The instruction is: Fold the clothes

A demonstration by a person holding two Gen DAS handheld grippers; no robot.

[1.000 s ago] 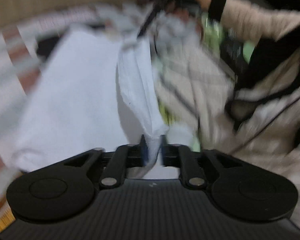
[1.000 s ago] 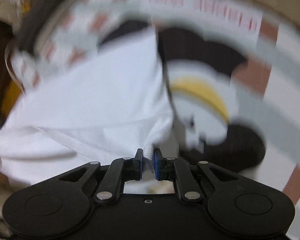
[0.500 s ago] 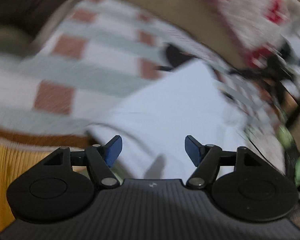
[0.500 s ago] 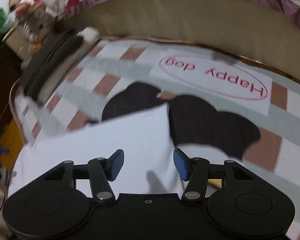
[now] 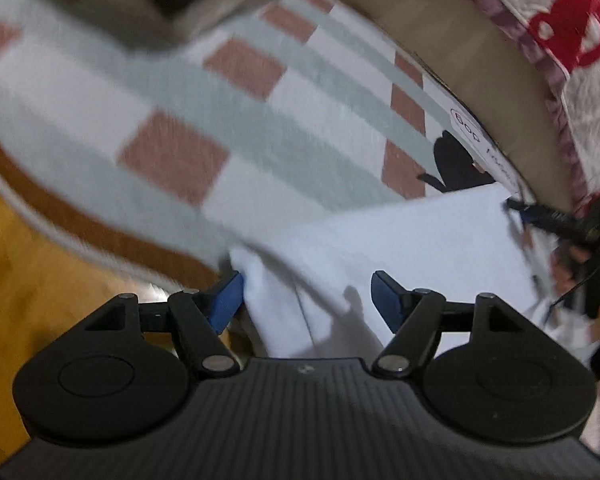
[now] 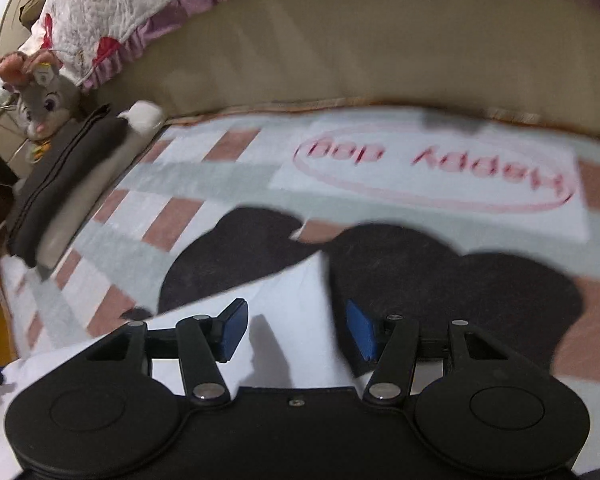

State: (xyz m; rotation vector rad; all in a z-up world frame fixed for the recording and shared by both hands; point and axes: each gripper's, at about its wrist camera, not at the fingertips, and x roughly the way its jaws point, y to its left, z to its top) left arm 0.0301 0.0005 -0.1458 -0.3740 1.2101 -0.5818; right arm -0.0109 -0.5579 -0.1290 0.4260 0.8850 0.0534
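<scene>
Your left gripper [image 5: 306, 300] stands with its jaws spread and empty over the near end of the white garment [image 5: 412, 240], and your right gripper [image 6: 296, 330] is likewise wide apart over that cloth's far corner [image 6: 296, 292], gripping nothing. The garment lies flat near the blanket's [image 5: 260, 128] front edge, partly covering the black dog print [image 6: 420, 272]. If you close on it now, you risk pinching the plush blanket along with the thin cloth and dragging both, since the two lie pressed together; a shallow bite could also lift only one layer and undo the fold. Behind the blanket rises a beige headboard [image 6: 340, 48], a quilted cover [image 6: 112, 8] draped over it; a stuffed rabbit [image 6: 40, 96] sits at the blanket's far left corner beside dark folded clothes [image 6: 60, 176].
</scene>
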